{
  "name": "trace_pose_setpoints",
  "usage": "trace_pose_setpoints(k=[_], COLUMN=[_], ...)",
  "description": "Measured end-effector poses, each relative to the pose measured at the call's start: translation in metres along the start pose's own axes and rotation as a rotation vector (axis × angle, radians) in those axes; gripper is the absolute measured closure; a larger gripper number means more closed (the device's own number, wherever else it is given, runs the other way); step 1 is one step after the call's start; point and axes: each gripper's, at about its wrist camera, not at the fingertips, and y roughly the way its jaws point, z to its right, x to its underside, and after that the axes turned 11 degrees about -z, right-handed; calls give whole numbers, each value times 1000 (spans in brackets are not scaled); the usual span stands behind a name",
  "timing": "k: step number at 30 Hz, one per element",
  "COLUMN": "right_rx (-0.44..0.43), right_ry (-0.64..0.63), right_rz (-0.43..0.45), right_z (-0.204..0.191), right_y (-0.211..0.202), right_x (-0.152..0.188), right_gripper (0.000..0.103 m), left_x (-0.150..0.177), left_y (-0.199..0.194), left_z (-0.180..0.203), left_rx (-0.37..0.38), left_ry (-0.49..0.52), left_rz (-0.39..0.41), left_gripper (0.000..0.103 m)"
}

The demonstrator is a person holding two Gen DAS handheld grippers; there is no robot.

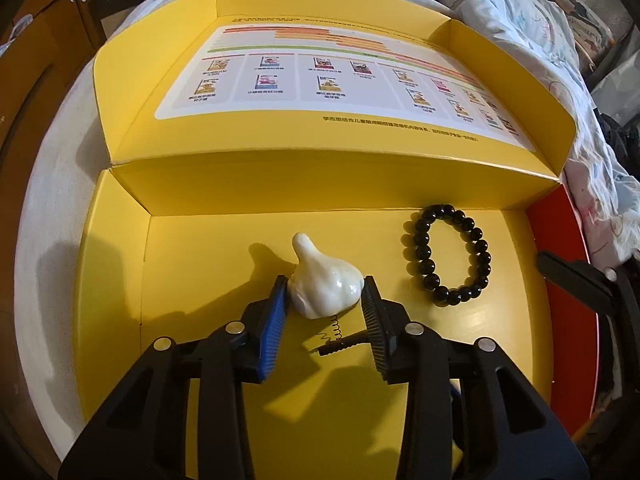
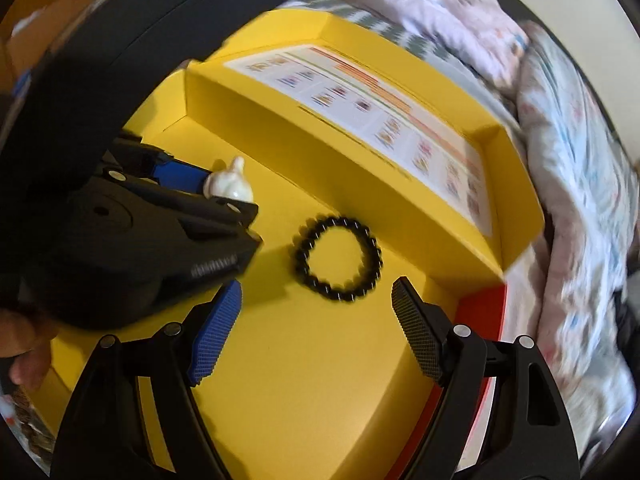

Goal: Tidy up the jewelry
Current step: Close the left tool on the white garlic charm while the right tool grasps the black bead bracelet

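- Box (image 1: 192, 264), yellow, lid flapped back with a printed chart inside; it sits on a bed with a patterned quilt (image 1: 520, 12).
- Left wrist view: left gripper (image 1: 325, 294) points down into the box with a white garlic-shaped pendant (image 1: 326, 286) between its pads. Blue pad touches the pendant's left side, black pad touches the right, so the jaws are narrowed onto it. A small coiled wire (image 1: 335, 330) lies just behind the pendant, between the fingers.
- Same view: bracelet (image 1: 450, 256) of black beads lies flat on the box floor, right of the pendant, apart from it, near the back wall.
- Right wrist view (blurred): right gripper (image 2: 318, 294) has its jaws spread wide with nothing in them. Bracelet (image 2: 338, 258) lies just ahead of the tips, roughly centred between them, not touched.
- Only this view shows the left gripper (image 2: 224, 196) from the side with the pendant (image 2: 230, 184) at its tip, plus a hand (image 2: 24, 344) at the left edge.
- Red box edge (image 2: 482, 308) shows at the right.
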Motion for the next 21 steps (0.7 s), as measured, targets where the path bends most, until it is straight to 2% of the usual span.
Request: trace_pose_setpoints(k=[4,9,15,21], right_rx=[-45,-111,-198,-257], right_ry=[-20,24,117,186], right_rz=[-12,-17,-59,-95], right_z=[-2,9,26,34], right_y=[8,10,31,41], right_x=[-11,-16,-11,-15], right_gripper=[24,26,37,42], left_x=[0,-3,-5,-5], left_y=[-1,-2,-4,-12], left_z=[-4,-18,-25,-20], left_rx=[21,26,45,55], left_ry=[6,-29,-72,-77], left_rz=[-13,-24,-30,-24], left_gripper=[65,65,65,65])
